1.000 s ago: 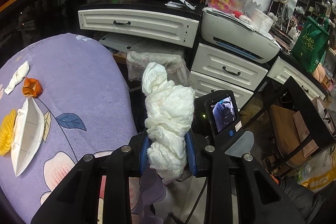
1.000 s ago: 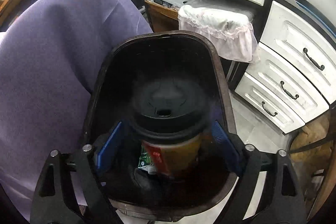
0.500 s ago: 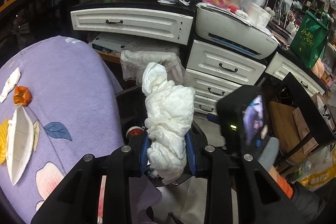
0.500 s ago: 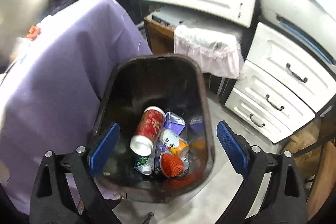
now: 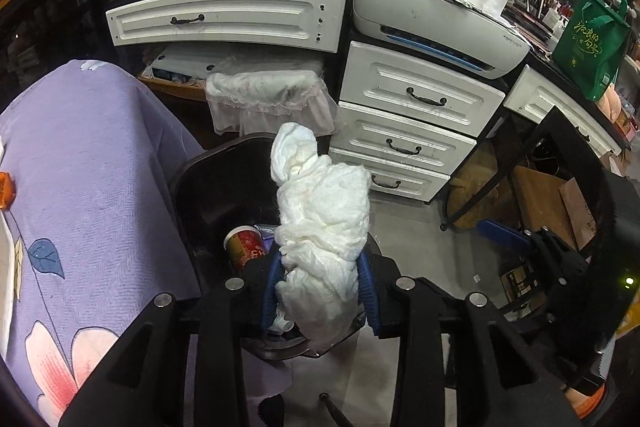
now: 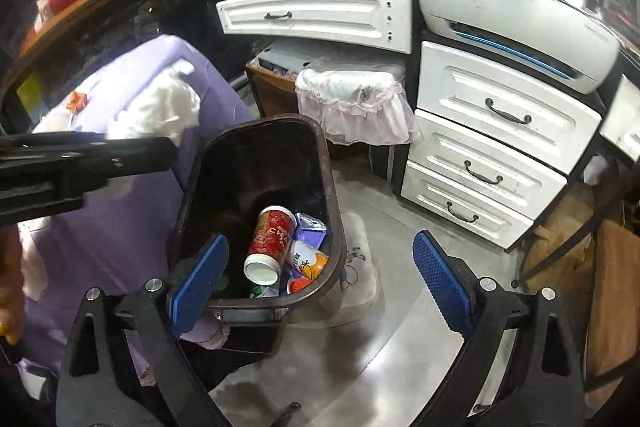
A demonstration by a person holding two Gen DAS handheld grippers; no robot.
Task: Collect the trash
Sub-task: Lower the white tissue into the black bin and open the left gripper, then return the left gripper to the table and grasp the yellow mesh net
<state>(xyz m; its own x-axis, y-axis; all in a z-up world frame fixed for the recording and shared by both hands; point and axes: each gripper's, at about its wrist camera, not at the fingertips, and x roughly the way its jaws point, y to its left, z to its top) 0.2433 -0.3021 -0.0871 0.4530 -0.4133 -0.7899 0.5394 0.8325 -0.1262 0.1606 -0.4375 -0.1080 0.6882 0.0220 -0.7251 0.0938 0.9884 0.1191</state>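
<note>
Tissue wad held over bin; right gripper empty.

The left gripper [image 5: 319, 293] is positioned above the bin [image 5: 188, 183], with a white tissue wad [image 5: 322, 223] standing upright between its blue pads [image 5: 272, 279]. The jaws are opening, yet the pads are still seen against the wad on both sides. The right gripper [image 6: 316, 267] is spread wide with nothing between its pads, and is aimed at the near rim of the bin [image 6: 192, 171]. A red cup [image 6: 270, 237], lying on its side, is seen on the bin floor among other wrappers. The bin is placed on the floor just beside the purple cloth [image 5: 92, 163] and near the white drawers [image 6: 480, 155].
</note>
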